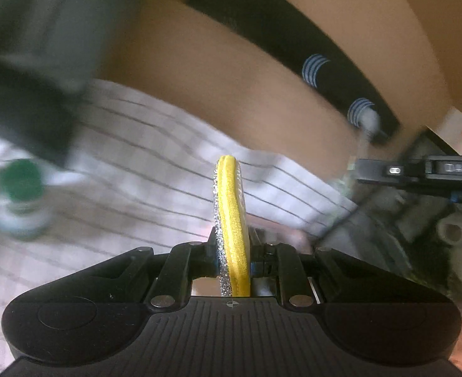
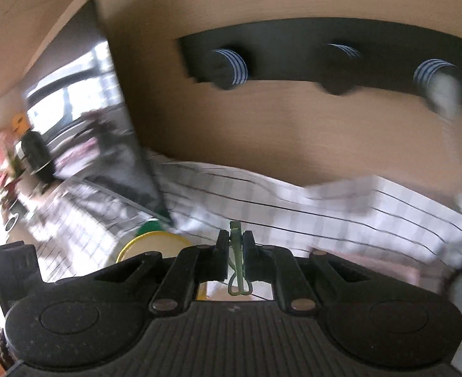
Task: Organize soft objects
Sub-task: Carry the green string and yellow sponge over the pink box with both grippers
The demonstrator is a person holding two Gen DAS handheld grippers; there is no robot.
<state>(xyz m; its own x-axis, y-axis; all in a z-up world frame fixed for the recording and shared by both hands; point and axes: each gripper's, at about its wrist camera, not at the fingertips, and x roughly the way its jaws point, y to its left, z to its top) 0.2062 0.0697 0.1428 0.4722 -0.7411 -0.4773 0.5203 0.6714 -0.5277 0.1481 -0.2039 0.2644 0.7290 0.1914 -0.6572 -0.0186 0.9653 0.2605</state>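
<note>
My left gripper [image 1: 233, 245] is shut on a round yellow pad with a silver mesh side [image 1: 231, 213], held edge-on and upright above a white checked cloth [image 1: 155, 144]. My right gripper [image 2: 236, 245] is shut on a thin green wire clip [image 2: 237, 267], above the same checked cloth [image 2: 341, 207]. The yellow pad also shows in the right wrist view [image 2: 151, 245], low at left, with the left gripper's black body [image 2: 11, 270] beside it. The right gripper's body [image 1: 432, 169] shows at the right of the left wrist view.
A black hook rail with striped knobs [image 2: 325, 53] hangs on the tan wall; it also shows in the left wrist view [image 1: 312, 50]. A green-capped bottle [image 1: 20, 198] stands at left. A wire basket with grey rolls [image 1: 451, 235] is at right. A dark mirror panel [image 2: 83, 110] leans at left.
</note>
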